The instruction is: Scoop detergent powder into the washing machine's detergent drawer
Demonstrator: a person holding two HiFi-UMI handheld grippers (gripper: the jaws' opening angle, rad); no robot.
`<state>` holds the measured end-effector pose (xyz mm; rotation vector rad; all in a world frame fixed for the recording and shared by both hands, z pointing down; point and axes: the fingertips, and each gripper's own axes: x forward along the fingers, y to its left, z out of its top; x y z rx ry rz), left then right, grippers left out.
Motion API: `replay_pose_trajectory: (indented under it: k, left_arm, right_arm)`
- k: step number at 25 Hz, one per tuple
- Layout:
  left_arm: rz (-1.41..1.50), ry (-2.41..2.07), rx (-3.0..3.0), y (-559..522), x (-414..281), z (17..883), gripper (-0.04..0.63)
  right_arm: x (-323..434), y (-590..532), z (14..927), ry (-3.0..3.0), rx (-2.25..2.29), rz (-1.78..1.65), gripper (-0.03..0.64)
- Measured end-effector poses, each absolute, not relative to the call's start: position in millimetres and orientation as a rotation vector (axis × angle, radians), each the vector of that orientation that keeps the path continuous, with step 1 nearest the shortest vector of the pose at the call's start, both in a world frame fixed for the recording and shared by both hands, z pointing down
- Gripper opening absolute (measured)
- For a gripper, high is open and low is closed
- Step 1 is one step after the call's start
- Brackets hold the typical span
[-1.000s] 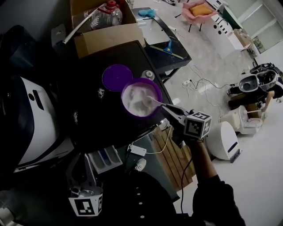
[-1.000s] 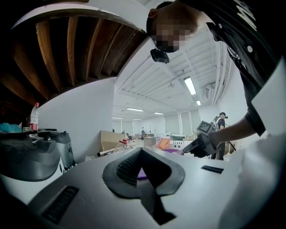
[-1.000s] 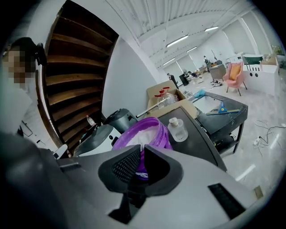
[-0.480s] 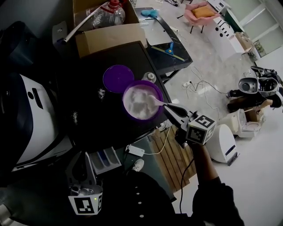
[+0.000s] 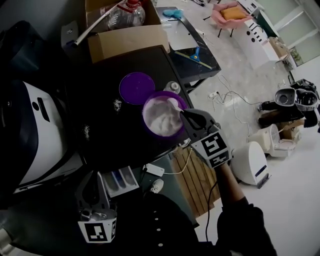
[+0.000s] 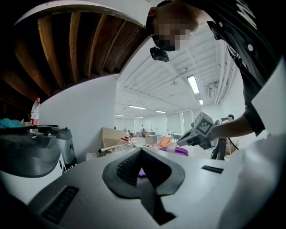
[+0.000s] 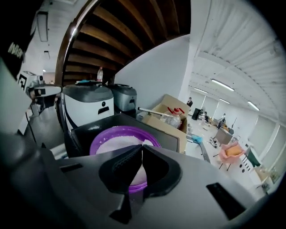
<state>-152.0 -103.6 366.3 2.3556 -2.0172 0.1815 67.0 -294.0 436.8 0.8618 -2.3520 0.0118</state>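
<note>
A purple tub (image 5: 150,127) of white detergent powder (image 5: 160,119) stands on the black table (image 5: 110,135), its purple lid (image 5: 136,88) lying beside it. My right gripper (image 5: 183,114) hangs over the tub's right rim, shut on the handle of a white scoop (image 5: 173,103) whose bowl sits above the powder. In the right gripper view the jaws (image 7: 142,147) meet over the tub (image 7: 105,134). The open detergent drawer (image 5: 119,181) juts from the white washing machine (image 5: 35,135). My left gripper (image 5: 94,192) stays beside the drawer, shut and holding nothing (image 6: 141,150).
A cardboard box (image 5: 127,40) holding a plastic bottle (image 5: 125,15) stands behind the table. A small white cap (image 5: 173,87) rests by the lid, and spilled powder (image 5: 117,104) dots the tabletop. A white power strip (image 5: 156,170) and wooden slats (image 5: 192,177) are below the table's edge.
My right gripper has rolled so its marker cube faces up, and it has risen. The scoop has moved from the powder's middle toward the tub's far rim. The left gripper has stayed put.
</note>
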Motion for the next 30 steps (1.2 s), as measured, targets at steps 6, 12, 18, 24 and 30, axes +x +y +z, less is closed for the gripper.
replay_pose_trajectory:
  k: [6, 12, 18, 24, 30]
  left_arm:
    - [0.181, -2.016, 2.341, -103.9, -155.0, 370.8, 0.005]
    - [0.176, -2.007, 2.336, -103.2, -156.5, 373.4, 0.005]
    - [0.180, -2.014, 2.327, -103.0, -159.9, 373.8, 0.005]
    - [0.165, -2.002, 2.345, -104.6, -158.4, 372.9, 0.005]
    - [0.154, -2.004, 2.362, -104.0, -156.5, 368.0, 0.005]
  right_arm:
    - [53.8, -292.3, 446.0, -2.339, 0.813, 0.074, 0.031]
    - [55.6, -288.6, 456.4, -2.360, 0.811, 0.258, 0.031]
    - [45.9, -285.3, 463.5, -2.388, 0.786, 0.385, 0.031]
    - [54.7, -287.0, 463.2, -2.459, 0.834, 0.696, 0.031]
    - [61.8, -286.3, 457.7, -2.504, 0.871, 1.047, 0.031]
